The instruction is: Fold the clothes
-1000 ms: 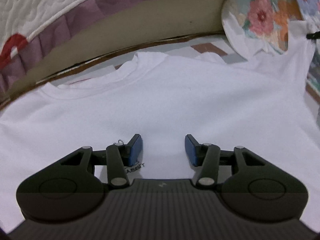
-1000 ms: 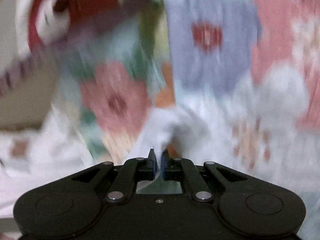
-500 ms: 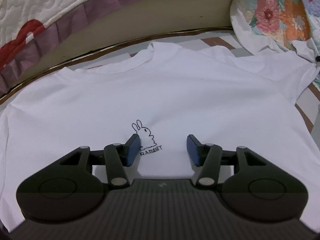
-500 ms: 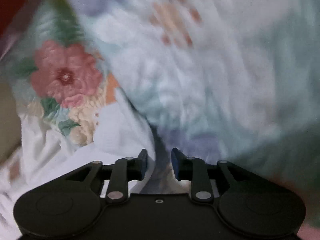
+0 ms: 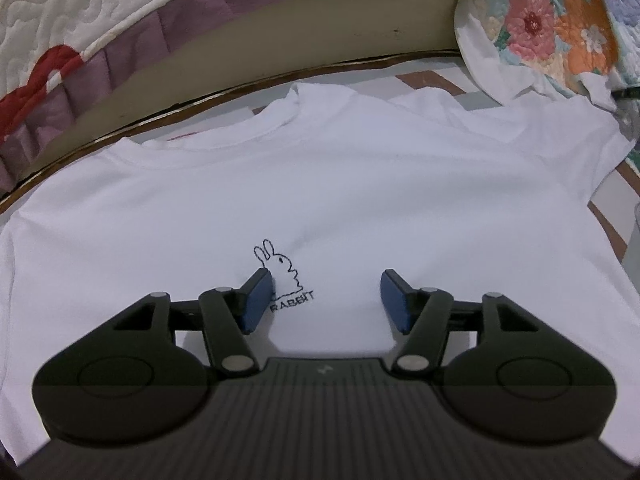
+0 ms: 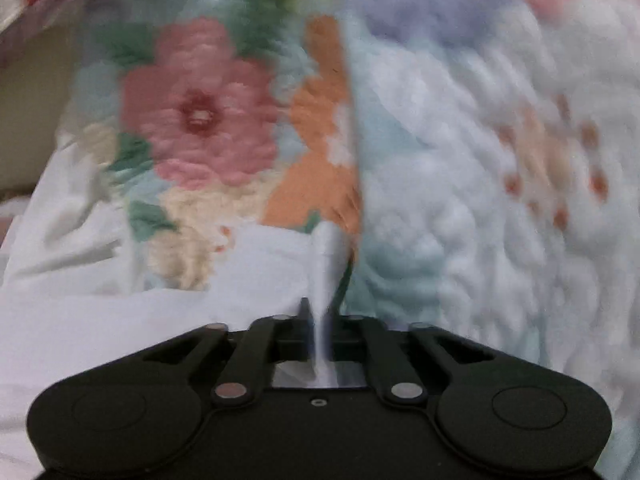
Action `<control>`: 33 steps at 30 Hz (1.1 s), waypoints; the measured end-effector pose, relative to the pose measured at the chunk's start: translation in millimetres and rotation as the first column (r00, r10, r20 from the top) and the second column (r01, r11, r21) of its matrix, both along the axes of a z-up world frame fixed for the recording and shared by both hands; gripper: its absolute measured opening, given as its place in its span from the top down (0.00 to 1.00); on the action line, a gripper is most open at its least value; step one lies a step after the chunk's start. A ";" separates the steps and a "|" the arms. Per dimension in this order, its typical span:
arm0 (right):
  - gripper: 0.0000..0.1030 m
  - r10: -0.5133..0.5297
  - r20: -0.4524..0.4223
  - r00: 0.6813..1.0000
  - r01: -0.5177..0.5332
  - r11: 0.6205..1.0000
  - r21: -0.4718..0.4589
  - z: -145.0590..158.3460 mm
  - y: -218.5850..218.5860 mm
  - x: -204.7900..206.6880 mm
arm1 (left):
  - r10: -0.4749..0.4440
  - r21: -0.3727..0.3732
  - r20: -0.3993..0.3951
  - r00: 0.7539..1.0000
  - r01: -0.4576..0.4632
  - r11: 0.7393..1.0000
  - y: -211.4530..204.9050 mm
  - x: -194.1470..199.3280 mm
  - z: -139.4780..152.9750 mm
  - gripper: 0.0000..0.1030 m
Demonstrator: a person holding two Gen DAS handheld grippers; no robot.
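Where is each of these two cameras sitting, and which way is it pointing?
Left wrist view: sits on the left gripper, looks forward over the flat white shirt toward the collar and bed edge; its open jaws show, holding nothing.
Right wrist view: sits on the right gripper, faces the floral quilt close up; its jaws show, shut on a pinch of shirt.
Shared: the shirt and the quilt.

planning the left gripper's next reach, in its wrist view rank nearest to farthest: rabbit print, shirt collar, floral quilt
1. rabbit print, right at the left gripper, beside one finger
2. shirt collar, ahead, mid-frame
3. floral quilt, far upper right corner
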State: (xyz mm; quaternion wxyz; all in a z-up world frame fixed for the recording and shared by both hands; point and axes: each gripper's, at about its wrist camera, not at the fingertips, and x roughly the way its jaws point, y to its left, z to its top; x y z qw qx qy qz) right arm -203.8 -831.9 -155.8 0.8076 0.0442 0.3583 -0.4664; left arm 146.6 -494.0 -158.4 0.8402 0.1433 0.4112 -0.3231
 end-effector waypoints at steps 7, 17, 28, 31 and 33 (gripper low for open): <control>0.90 -0.132 -0.020 0.991 0.126 0.975 -0.185 45.8 16.1 -44.4 | 0.011 0.002 0.004 1.000 -0.011 1.000 0.9 -0.3 -0.2 0.42; 0.69 -0.067 0.239 0.969 0.076 0.997 -0.028 80.2 42.4 -39.8 | 0.065 -0.021 0.000 0.998 -0.065 0.998 9.3 -1.4 0.6 0.42; 0.65 0.470 0.327 0.820 -0.567 0.744 0.352 18.1 160.8 193.7 | 0.155 -0.039 -0.023 0.988 -0.156 0.987 42.0 6.0 3.4 0.42; 0.53 0.456 0.301 0.838 -0.543 0.753 0.372 2.5 167.6 211.7 | 0.167 -0.040 -0.021 0.986 -0.168 0.985 48.9 6.6 4.6 0.42; 0.52 0.458 0.289 0.841 -0.538 0.765 0.354 -4.8 171.0 214.6 | 0.181 -0.046 -0.024 0.983 -0.181 0.982 51.8 7.2 5.7 0.42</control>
